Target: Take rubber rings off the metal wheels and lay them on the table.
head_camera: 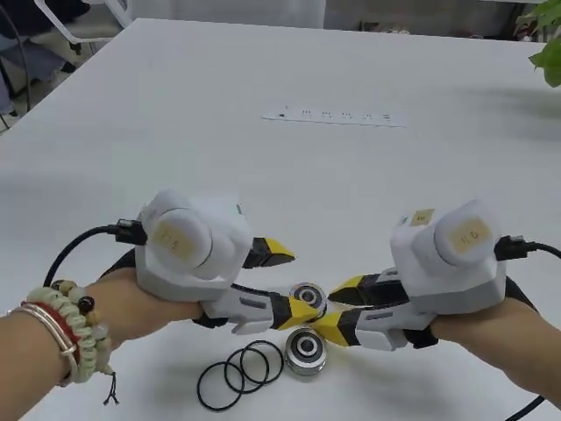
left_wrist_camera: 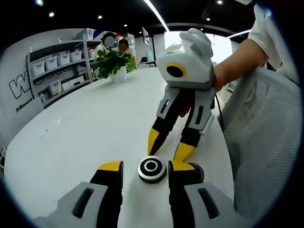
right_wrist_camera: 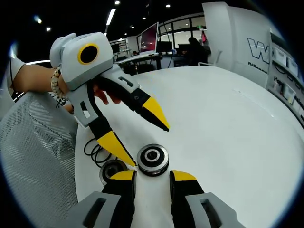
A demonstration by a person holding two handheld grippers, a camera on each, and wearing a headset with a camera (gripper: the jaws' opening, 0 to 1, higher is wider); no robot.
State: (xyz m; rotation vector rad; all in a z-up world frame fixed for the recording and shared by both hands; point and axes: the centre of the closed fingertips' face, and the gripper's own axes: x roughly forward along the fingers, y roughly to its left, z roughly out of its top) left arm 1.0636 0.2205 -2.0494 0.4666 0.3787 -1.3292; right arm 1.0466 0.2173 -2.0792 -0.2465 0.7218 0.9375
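A metal wheel point(head_camera: 307, 296) with a dark outer band lies flat on the white table point(head_camera: 263, 175). It sits between the spread jaws of my left gripper point(head_camera: 296, 282), which is open. My right gripper point(head_camera: 333, 307) faces it from the other side, also open, its tips just short of the wheel point(right_wrist_camera: 153, 159). In the left gripper view the wheel point(left_wrist_camera: 151, 169) lies between my own jaws, with the right gripper point(left_wrist_camera: 167, 145) beyond. A second wheel point(head_camera: 304, 349) stands nearer me. Three loose black rubber rings point(head_camera: 241, 368) lie overlapping to its left.
A white power strip point(head_camera: 335, 116) lies far back on the table. Green plant leaves point(head_camera: 548, 53) show at the far right edge. A mesh chair back point(left_wrist_camera: 266, 142) stands close to the table's near edge. Wide bare tabletop stretches beyond the grippers.
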